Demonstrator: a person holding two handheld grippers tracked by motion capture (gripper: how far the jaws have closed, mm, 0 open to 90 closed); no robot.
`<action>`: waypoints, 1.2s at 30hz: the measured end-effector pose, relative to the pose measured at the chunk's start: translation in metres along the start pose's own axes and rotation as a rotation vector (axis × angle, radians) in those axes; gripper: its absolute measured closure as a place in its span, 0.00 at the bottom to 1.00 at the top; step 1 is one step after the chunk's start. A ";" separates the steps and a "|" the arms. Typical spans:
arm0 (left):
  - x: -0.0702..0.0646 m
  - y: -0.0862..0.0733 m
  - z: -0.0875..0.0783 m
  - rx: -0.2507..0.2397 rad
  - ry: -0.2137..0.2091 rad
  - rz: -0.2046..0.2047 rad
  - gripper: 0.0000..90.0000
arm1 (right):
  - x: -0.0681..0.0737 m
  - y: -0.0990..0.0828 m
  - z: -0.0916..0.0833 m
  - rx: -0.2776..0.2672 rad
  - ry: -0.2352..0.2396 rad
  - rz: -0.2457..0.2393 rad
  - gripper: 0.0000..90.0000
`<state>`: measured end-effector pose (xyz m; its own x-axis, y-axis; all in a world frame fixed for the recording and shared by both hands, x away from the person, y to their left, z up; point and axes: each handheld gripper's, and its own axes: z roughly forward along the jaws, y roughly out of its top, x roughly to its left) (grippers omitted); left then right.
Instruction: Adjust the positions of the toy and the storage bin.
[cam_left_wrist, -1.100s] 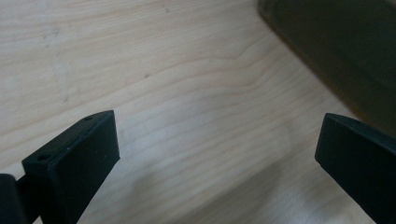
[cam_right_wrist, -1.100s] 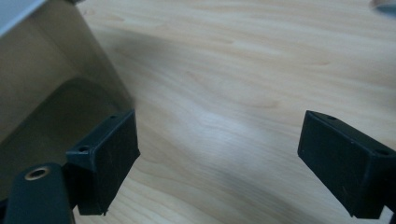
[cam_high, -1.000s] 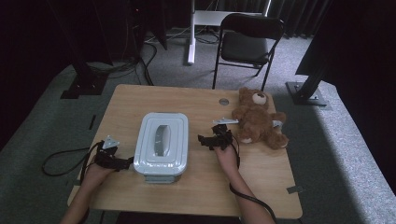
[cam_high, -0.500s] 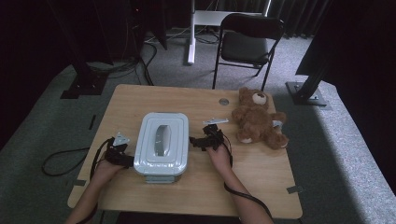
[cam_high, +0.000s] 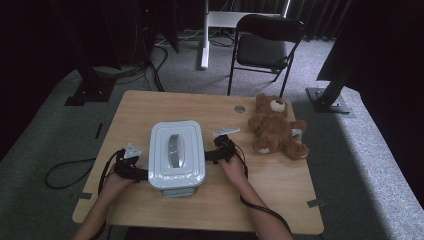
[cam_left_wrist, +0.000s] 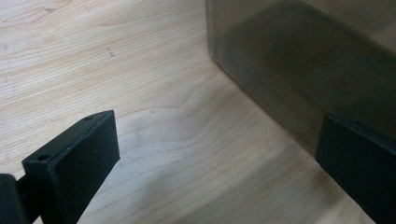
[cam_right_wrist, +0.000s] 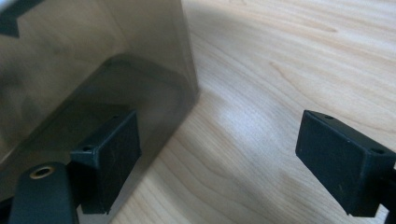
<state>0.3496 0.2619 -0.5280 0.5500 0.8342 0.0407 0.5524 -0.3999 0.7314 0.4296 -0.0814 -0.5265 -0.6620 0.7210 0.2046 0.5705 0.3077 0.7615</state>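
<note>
A pale grey-blue lidded plastic box (cam_high: 176, 155) with a handle in its lid stands on the wooden table (cam_high: 150, 107). My left gripper (cam_high: 137, 172) sits against the box's left side, jaws wide open, the clear box wall (cam_left_wrist: 299, 70) right beside one jaw. My right gripper (cam_high: 211, 154) sits against the box's right side, also open, with the box wall (cam_right_wrist: 93, 60) next to its left jaw. Neither holds anything. A brown teddy bear (cam_high: 276, 127) lies at the table's right.
A black folding chair (cam_high: 265, 45) and a white stand base stand beyond the table's far edge. A round hole (cam_high: 240, 108) marks the tabletop near the bear. Cables trail off the left and front edges. Bare wood lies ahead of the box.
Both grippers have moved inward to the sides of the box; the left one came from the table's left edge, the right one shifted left from near the bear.
</note>
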 end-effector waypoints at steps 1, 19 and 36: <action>0.000 0.000 0.000 0.000 0.000 0.000 0.00 | 0.000 0.000 0.000 0.000 0.000 0.000 0.15; -0.029 0.003 -0.001 0.014 -0.023 0.037 0.00 | -0.018 -0.002 -0.004 0.023 0.111 0.011 0.15; -0.048 0.002 -0.005 0.031 -0.035 0.073 0.00 | -0.029 -0.004 -0.004 0.027 0.192 -0.014 0.17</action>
<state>0.3212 0.2227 -0.5248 0.6106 0.7890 0.0688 0.5290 -0.4710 0.7059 0.4448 -0.1059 -0.5329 -0.7490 0.5858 0.3096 0.5717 0.3352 0.7489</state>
